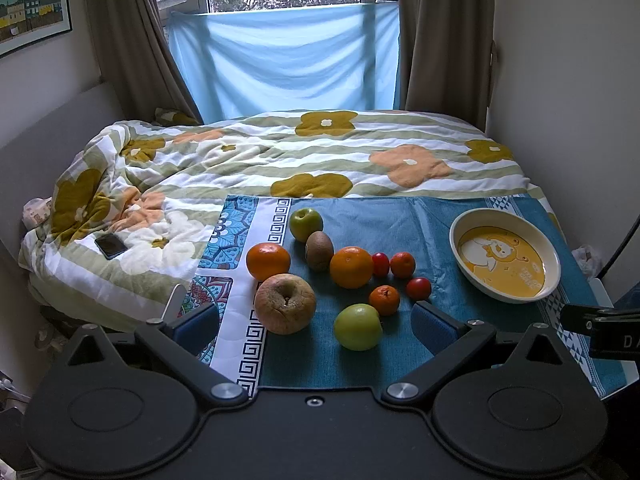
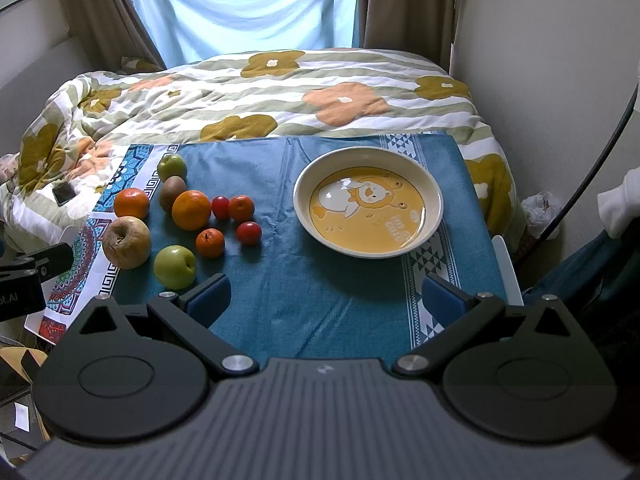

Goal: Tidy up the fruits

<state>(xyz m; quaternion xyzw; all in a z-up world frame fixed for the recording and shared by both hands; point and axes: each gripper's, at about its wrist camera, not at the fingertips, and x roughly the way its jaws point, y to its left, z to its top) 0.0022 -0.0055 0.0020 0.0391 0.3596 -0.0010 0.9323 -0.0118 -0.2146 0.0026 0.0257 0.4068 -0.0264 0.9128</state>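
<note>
Hovering with fingers spread and empty, the left gripper [image 1: 316, 322] sits nearest the green apple [image 1: 357, 327], while the right gripper [image 2: 326, 300], likewise spread, faces the bowl [image 2: 434, 204].

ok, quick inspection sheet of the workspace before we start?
Surface: blue cloth on a table by the bed, flat.
Job's things: bowl with nothing in it; ten fruits loose to its left, including wrinkled apple, near green apple, big orange, kiwi.
Clutter: phone on the duvet.
Grippers: left gripper and right gripper open, holding nothing.
Cables: dark cable at right wall.
Surroundings: curtains, window.
</note>
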